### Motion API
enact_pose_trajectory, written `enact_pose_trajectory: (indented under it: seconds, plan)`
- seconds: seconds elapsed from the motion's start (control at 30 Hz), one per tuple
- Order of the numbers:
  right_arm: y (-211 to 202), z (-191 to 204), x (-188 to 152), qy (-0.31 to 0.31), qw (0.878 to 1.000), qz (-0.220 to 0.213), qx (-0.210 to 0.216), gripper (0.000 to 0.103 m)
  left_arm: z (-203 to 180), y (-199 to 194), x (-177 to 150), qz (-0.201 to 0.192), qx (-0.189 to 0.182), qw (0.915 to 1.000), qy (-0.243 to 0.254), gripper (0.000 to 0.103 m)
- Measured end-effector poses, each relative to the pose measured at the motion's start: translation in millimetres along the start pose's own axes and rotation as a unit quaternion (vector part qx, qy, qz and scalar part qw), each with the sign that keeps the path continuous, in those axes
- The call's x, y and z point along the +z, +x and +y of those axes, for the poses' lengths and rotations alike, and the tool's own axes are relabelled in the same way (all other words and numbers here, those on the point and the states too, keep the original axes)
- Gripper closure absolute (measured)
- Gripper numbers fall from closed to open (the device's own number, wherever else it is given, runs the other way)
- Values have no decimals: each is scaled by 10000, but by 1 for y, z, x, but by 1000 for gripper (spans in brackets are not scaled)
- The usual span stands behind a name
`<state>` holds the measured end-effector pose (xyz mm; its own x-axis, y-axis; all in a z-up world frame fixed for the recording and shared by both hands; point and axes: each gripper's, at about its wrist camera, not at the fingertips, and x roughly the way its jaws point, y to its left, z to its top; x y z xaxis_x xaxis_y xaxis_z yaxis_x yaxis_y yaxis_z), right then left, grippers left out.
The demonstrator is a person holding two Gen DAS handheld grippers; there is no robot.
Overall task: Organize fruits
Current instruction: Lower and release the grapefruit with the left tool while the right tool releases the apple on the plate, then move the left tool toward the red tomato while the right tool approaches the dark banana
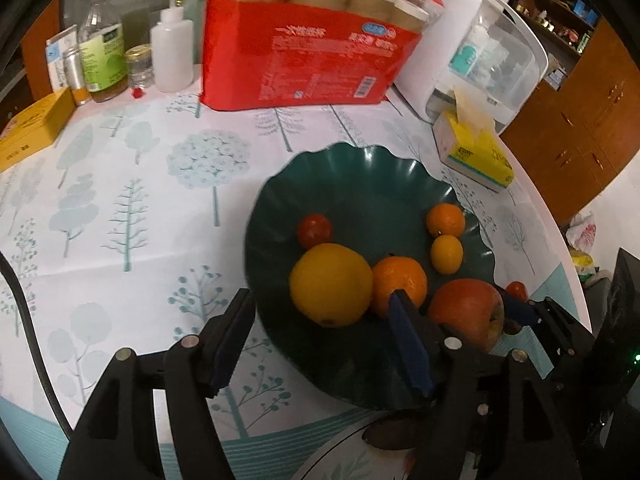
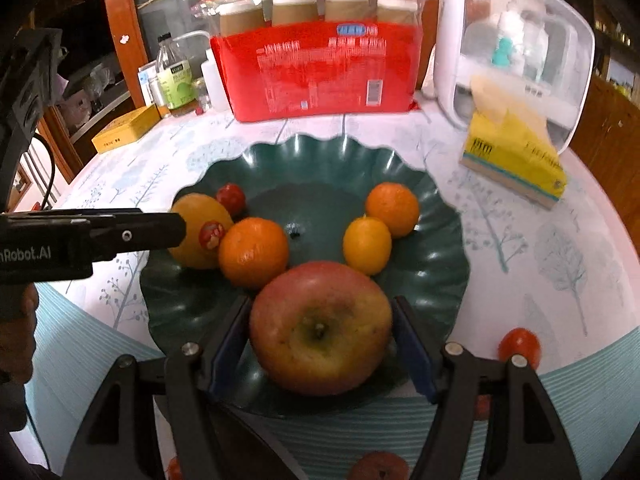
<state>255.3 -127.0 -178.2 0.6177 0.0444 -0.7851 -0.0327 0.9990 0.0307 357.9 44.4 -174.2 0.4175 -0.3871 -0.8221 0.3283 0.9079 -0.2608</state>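
Apple (image 2: 320, 330) between parted right jaws; left jaws apart, empty; stray tomato (image 2: 519, 345) clear only rt view.

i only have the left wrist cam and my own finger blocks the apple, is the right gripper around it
Observer: Yes. The apple sits between both fingers of the right gripper, over the near part of the green plate. I cannot tell whether the pads press it.
Operator: anything on the yellow fruit i'm missing
Observer: The yellow fruit has a red sticker on the side facing the right camera.
Operator: anything nearer than the plate
Observer: A reddish fruit shows at the bottom edge of the right view, mostly cut off.
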Motion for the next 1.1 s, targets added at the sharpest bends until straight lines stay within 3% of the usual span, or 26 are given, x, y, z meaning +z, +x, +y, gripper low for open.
enact_pose_trajectory:
  seconds: [0.57, 1.1]
  plan:
    - [-83, -12, -9, 254, 9967, -665, -386, 31, -4, -81, -29, -425, 350, 9985, -57, 34]
    - [-131, -25, -68, 571, 9959, -622, -325, 30, -21, -105, -99, -73, 371, 9993, -72, 31]
